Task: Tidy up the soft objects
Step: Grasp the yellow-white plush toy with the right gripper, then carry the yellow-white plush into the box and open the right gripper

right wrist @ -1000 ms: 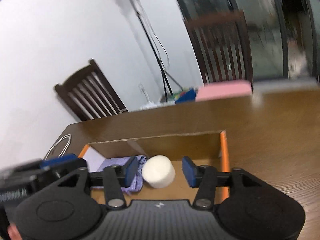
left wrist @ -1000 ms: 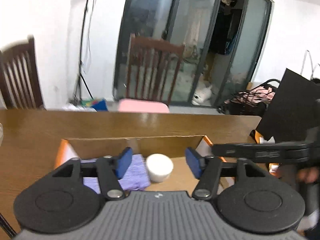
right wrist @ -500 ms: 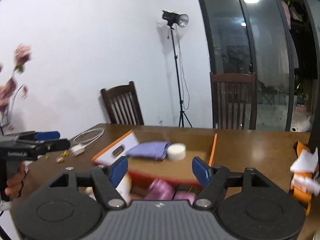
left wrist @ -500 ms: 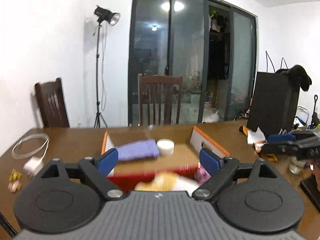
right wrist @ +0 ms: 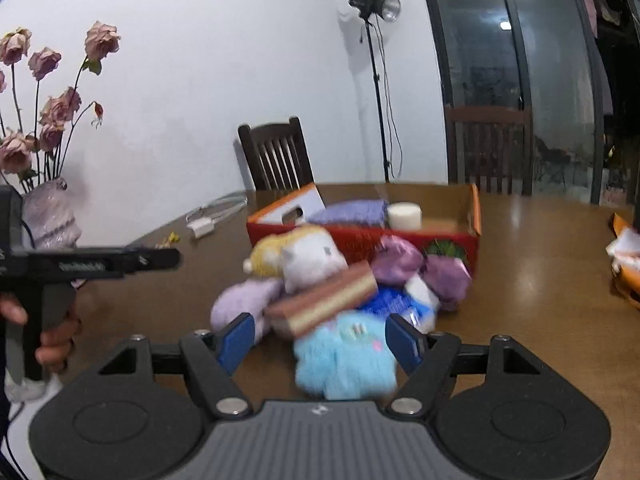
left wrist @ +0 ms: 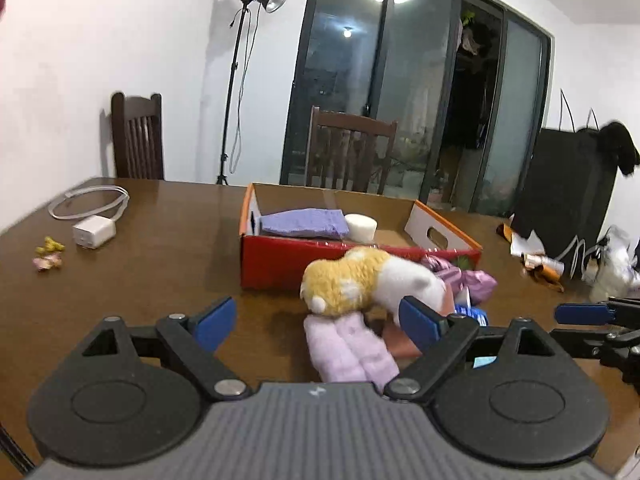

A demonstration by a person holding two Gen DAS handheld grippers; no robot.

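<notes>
A red cardboard box (left wrist: 288, 264) (right wrist: 452, 240) holds a purple cloth (left wrist: 304, 222) (right wrist: 352, 212) and a white cylinder (left wrist: 362, 227) (right wrist: 405, 216). In front of it lies a pile: a yellow-and-white plush (left wrist: 360, 284) (right wrist: 304, 256), a lilac fuzzy cloth (left wrist: 348, 344) (right wrist: 244, 300), a brown striped block (right wrist: 324, 300), shiny purple pouches (right wrist: 400, 264) and a light blue fluffy toy (right wrist: 344, 356). My left gripper (left wrist: 316, 320) is open, with the lilac cloth low between its jaws, untouched. My right gripper (right wrist: 320, 340) is open over the blue fluffy toy, pads not pressing it.
A white charger with its cable (left wrist: 94, 232) lies at the table's left. A vase of dried roses (right wrist: 52, 216) stands near the left hand. Crumpled papers (left wrist: 536, 256) and a black bag (left wrist: 568, 200) are at the right. Chairs line the far edge.
Both grippers have pulled back from inside the box to the pile in front of it and opened wider. The white cylinder stays in the box beside the purple cloth.
</notes>
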